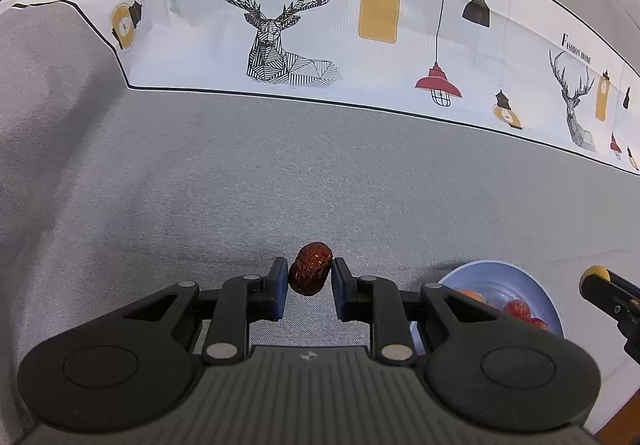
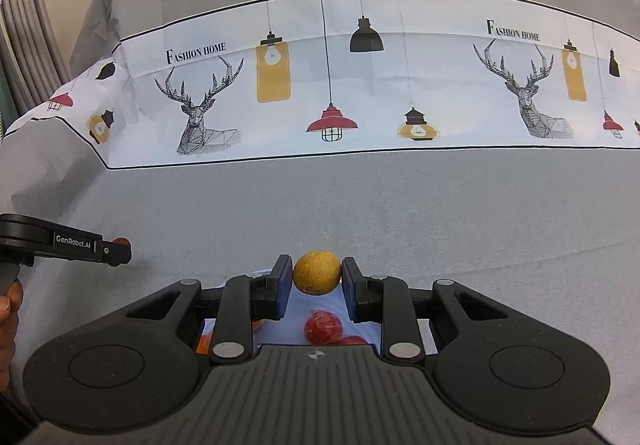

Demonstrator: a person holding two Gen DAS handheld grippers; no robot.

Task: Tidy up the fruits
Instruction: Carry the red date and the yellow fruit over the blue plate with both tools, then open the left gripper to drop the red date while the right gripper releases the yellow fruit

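Your left hand-held gripper is clenched on a wrinkled red jujube, pinned between its blue pads above the grey tablecloth. Your right hand-held gripper is clamped on a round yellow-brown longan, hanging right over the pale blue plate. That plate sits on the table to the right of your left gripper, already carrying red jujubes and an orange fruit, partly hidden. Across the cloth runs a white band printed with deer and lamps. At the left edge of the right wrist view, your fingers grip the handle.
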